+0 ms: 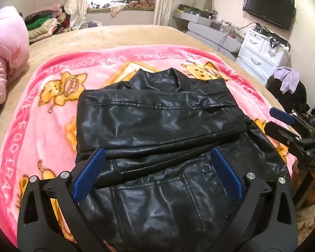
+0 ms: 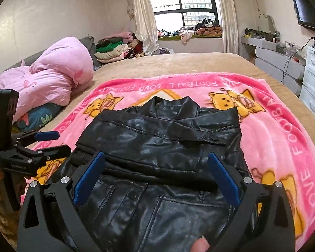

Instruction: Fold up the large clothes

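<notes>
Both grippers, left gripper (image 1: 157, 172) and right gripper (image 2: 156, 177), hover spread wide over the black leather jacket (image 1: 157, 115). Sleeves lie folded across. Likely next: grasp the hem, fold toward the collar (image 1: 157, 77).

Your left gripper (image 1: 157, 157) hangs with fingers spread wide above the black leather jacket (image 1: 157, 126), sleeves folded across, on the pink blanket (image 1: 42, 115); your right gripper (image 1: 281, 117) enters at right
</notes>
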Demonstrator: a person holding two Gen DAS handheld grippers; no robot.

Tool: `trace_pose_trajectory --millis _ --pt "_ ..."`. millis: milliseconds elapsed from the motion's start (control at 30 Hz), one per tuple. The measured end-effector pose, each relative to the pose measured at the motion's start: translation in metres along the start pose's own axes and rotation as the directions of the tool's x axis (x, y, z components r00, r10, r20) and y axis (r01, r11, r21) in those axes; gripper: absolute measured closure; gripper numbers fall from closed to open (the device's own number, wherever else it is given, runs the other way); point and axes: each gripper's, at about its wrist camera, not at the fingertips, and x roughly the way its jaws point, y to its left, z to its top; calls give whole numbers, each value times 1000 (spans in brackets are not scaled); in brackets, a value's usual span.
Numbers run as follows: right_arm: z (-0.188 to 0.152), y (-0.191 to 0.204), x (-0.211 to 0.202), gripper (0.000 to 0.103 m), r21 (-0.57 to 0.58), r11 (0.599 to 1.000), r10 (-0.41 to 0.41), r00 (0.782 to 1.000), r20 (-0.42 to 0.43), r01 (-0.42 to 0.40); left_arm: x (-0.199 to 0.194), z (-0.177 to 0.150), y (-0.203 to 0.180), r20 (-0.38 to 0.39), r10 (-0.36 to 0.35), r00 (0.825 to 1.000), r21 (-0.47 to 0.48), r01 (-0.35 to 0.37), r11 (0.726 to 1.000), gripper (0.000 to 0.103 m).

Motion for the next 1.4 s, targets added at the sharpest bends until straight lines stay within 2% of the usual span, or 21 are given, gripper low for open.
trace_pose_trajectory --millis 400,600,867,1200,1400 --pt "-29 -5 -21 6 -7 1000 -10 1000 -7 10 -14 -33 -16 7 4 1000 -6 -4 1000 9" --pt "-36 -11 -35 6 -28 999 -21 1000 7 21 -15 -48 -23 1 29 1000 -10 -29 1000 9" --pt "-56 -23 -54 5 16 1000 -15 1000 11 14 -18 -74 -28 -32 67 997 -26 -67 997 9" --pt "-83 -28 -66 5 60 998 -21 999 -25 23 -25 -106 -15 -85 128 988 -54 -132 990 9" --pt "-97 -33 -75 5 89 996 8 996 -89 0 -33 -116 -1 -104 153 983 -87 -163 983 9"
